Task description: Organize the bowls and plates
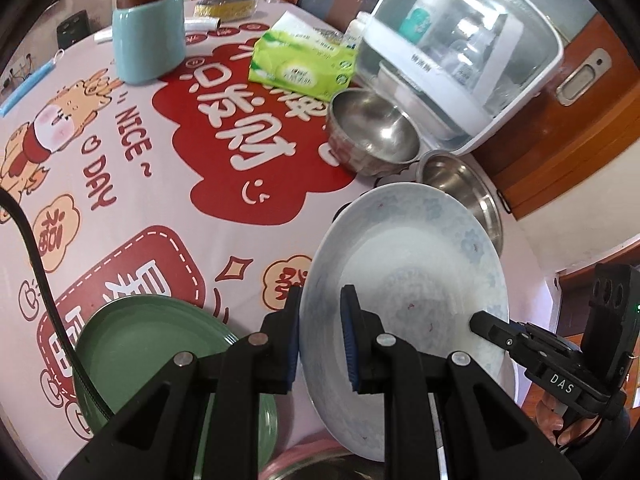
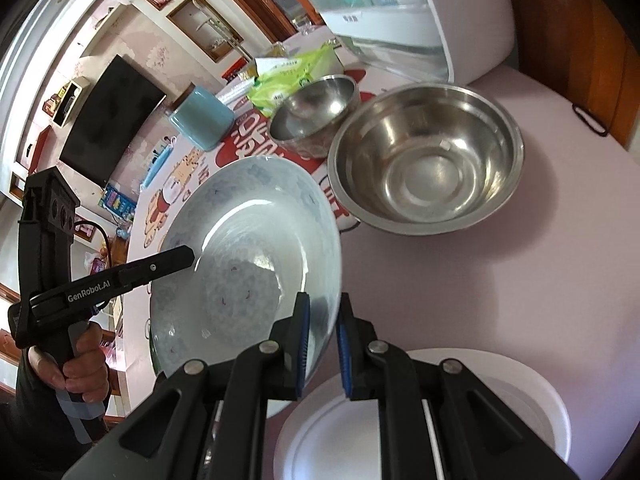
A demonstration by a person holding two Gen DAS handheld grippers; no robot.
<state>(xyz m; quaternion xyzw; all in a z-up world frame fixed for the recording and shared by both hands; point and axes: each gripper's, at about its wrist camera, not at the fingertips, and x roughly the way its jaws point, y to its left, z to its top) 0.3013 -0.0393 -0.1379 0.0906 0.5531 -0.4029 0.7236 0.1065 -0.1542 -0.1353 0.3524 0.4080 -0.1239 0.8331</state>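
Tools first: my left tool (image 1: 320,334) is clamped tight on the rim of the pale blue-patterned ceramic plate (image 1: 404,280), 1 blue pad on each face, and my right tool (image 2: 323,344) pinches the opposite rim of that same plate the same way. Between the 2 of them the plate is tilted and held above the counter (image 1: 160,208), which wears a pink cloth printed with red cartoon shapes. I can see a person's hand (image 2: 78,364) wrapped round the left tool's handle.

Below my left tool, a green round plate (image 1: 132,344) lies flat on the cloth. Under my right tool sits a white round plate (image 2: 520,408), also flat.

Past the held plate, a large stainless steel bowl (image 2: 428,160) stands upright on the counter, and a smaller stainless steel bowl (image 2: 316,112) stands just beside it, both showing bare insides.

Farther back I see a green tissue pack (image 1: 302,64), a teal rounded canister with a wooden lid (image 1: 148,36), and a white appliance with a clear domed cover (image 1: 464,44) near the counter's edge.
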